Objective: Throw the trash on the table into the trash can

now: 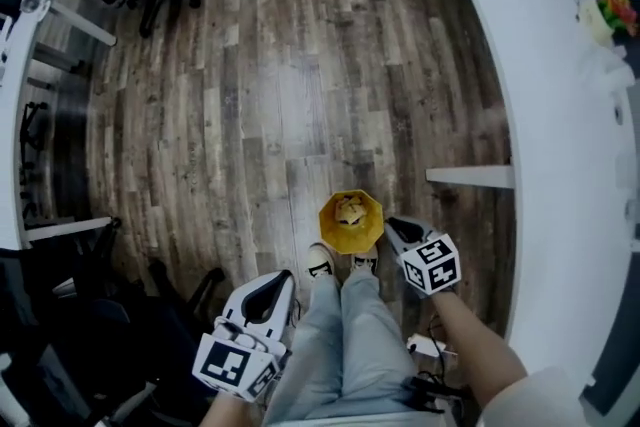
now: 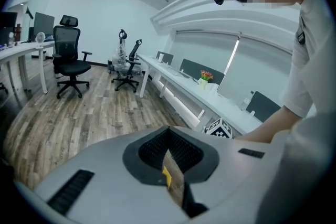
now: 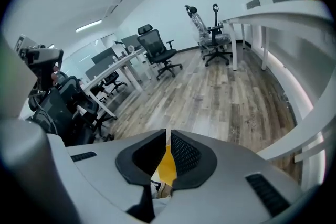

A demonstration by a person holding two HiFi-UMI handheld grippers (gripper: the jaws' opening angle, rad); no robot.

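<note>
The stuff point(image 1: 350, 212) inside the yellow trash can point(image 1: 374, 221) is just a pale blurry lump in the head view, no telling what it is. The right tool point(image 1: 393, 226) has its tip just beside the can's rim, can't say if it touches. In the right gripper view only a yellow sliver of the can shows through the slit between the jaws. Right of the can the desk point(image 1: 570, 165) runs off the edge, and the colourful thing point(image 1: 613, 3) on it is too blurred to name.
</note>
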